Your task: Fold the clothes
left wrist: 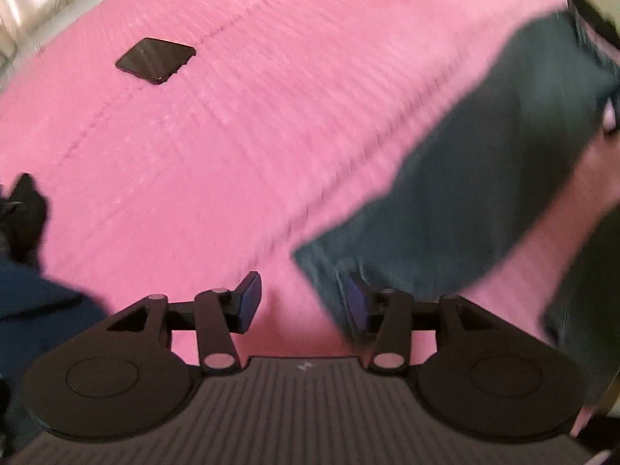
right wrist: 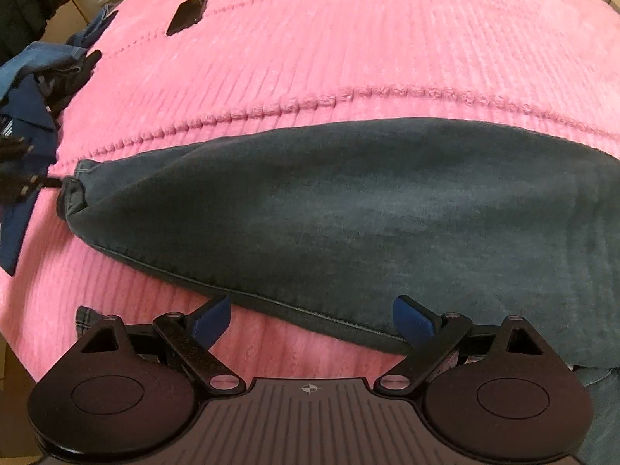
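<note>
Spread wide with nothing between them, the right gripper (right wrist: 312, 319) hovers at the near seam of the dark jeans (right wrist: 368, 217), probably poised to take that edge for a fold. These lie flat across the pink bedspread (right wrist: 348, 38). Beyond their hem end, the left gripper (left wrist: 304, 302) is also spread and empty. Farther off lie a clothes pile (right wrist: 35, 89) and phone (right wrist: 188, 13). No containers show.
</note>
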